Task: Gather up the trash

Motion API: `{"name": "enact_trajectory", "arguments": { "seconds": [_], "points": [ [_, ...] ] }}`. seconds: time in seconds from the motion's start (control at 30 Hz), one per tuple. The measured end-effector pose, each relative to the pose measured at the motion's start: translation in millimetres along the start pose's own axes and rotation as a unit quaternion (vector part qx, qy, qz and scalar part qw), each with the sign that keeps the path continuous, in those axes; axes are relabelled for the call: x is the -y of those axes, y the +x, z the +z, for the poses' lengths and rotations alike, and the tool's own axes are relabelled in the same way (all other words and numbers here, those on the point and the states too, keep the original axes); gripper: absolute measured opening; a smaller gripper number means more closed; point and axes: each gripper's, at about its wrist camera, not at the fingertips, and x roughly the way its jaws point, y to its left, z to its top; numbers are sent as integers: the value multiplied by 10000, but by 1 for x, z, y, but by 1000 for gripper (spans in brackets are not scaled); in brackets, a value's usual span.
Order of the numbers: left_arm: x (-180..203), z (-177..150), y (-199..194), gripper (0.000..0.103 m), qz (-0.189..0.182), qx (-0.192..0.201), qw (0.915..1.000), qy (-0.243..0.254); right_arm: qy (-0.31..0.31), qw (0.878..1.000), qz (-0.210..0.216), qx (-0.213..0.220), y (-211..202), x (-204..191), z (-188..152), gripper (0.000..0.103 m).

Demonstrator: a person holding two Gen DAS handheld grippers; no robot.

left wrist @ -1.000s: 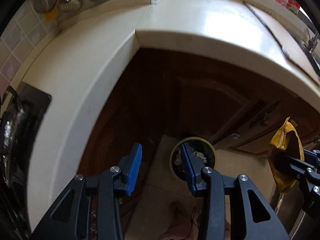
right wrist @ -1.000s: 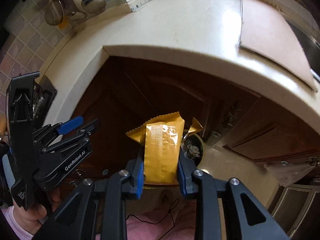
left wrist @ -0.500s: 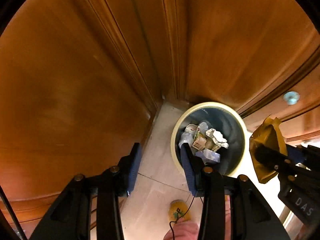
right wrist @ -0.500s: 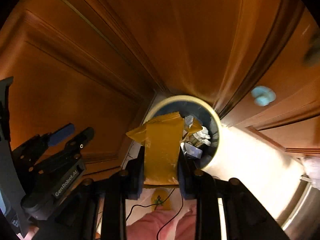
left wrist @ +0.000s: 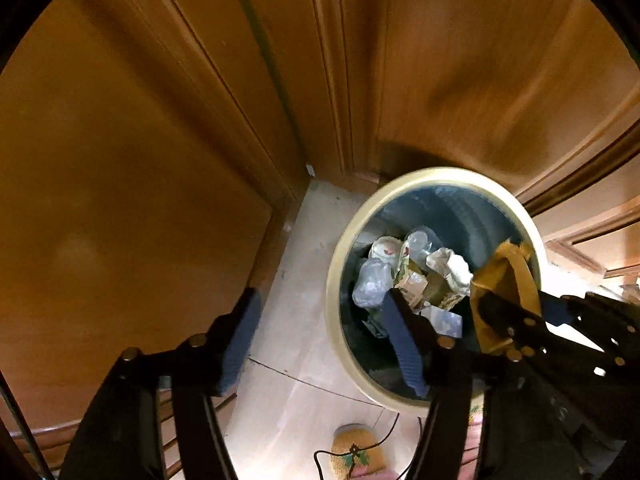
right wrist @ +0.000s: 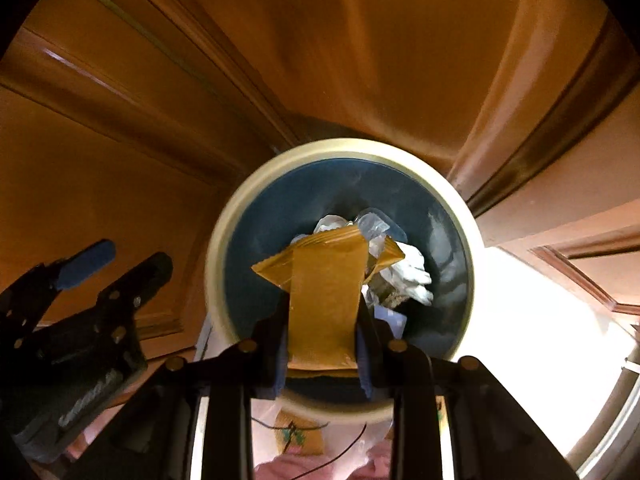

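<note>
I'm seeing the yellow wrapper covering much of the rubbish in the bin; its lower end is sitting hidden between my right claw's pads. The bin's near rim is blurring, and the cupboard doors are running off frame.

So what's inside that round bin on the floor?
The bin holds crumpled white paper, clear plastic wrappers and printed packaging scraps. The right gripper and its yellow packet cover part of the pile; the bottom is hidden.
</note>
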Motion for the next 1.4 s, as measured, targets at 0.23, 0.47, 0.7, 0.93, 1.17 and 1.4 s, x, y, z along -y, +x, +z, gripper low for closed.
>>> {"name": "enact_trajectory", "arguments": {
  "seconds": [0.23,0.47,0.7,0.93,1.17,1.4],
  "points": [
    [8,5,14,89,160,-91,9996,206,99,9999,-72,-82,28,13,1,37],
    [8,5,11,89,120,-121,9996,218,135,9998,-112,31,5,17,-6,48],
    [9,1,-17,89,33,-151,9995,288,359,9993,-102,-4,-30,20,-17,48],
    [5,5,-76,89,-38,-152,9994,304,404,9991,-95,90,-85,7,-24,48],
    [-8,19,-162,89,-71,5,9994,332,494,9984,-68,255,-166,-10,-25,48],
    [-17,38,-262,89,-223,311,9986,378,596,9969,-116,508,-268,-28,-20,48]
  ]
}}
